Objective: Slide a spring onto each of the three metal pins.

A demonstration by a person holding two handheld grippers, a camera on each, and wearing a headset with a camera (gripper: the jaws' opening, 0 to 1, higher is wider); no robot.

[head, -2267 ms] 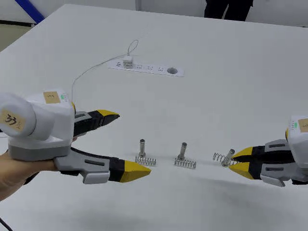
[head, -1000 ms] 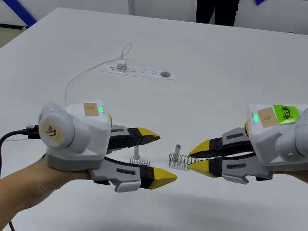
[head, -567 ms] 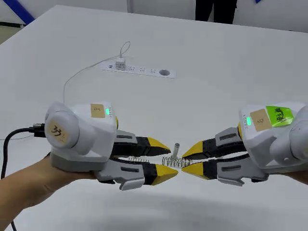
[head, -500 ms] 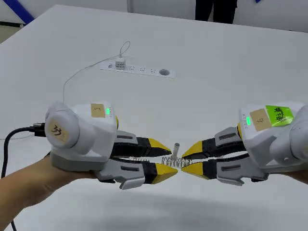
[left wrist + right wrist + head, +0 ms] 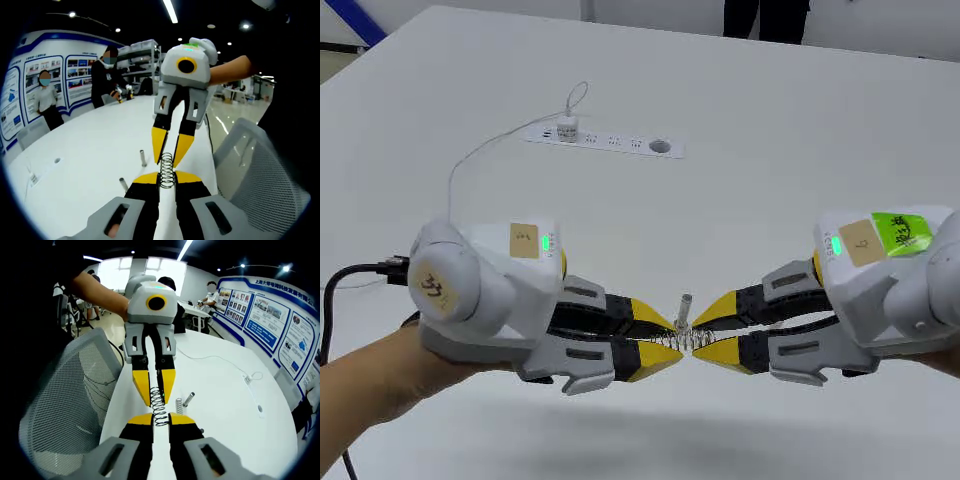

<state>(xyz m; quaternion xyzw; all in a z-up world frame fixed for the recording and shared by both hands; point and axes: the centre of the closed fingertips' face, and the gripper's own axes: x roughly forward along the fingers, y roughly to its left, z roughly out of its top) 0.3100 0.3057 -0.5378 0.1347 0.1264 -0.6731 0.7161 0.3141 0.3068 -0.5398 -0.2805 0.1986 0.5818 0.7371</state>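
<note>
A short metal spring (image 5: 682, 342) hangs level above the white table, held at both ends. My left gripper (image 5: 665, 338) is shut on its left end and my right gripper (image 5: 703, 332) is shut on its right end, yellow tips nearly touching. In the left gripper view the spring (image 5: 166, 172) runs from my own jaws up into the right gripper (image 5: 167, 162). In the right gripper view the same spring (image 5: 159, 412) leads up to the left gripper (image 5: 156, 401). One upright pin (image 5: 685, 303) stands just behind the tips. Two pins (image 5: 143, 157) (image 5: 123, 184) stand bare on the table. Another spring (image 5: 178, 405) lies beside a pin (image 5: 189, 399).
A white power strip (image 5: 610, 142) with a thin white cable (image 5: 490, 155) lies farther back on the table. A black cable (image 5: 350, 275) trails from the left gripper. A mesh chair (image 5: 70, 405) stands at the near table edge. People (image 5: 107, 70) stand beyond the far end.
Both grippers have come together above the table in front of me. The left gripper's jaws, open before, have narrowed onto the free end of the spring that the right gripper carried in.
</note>
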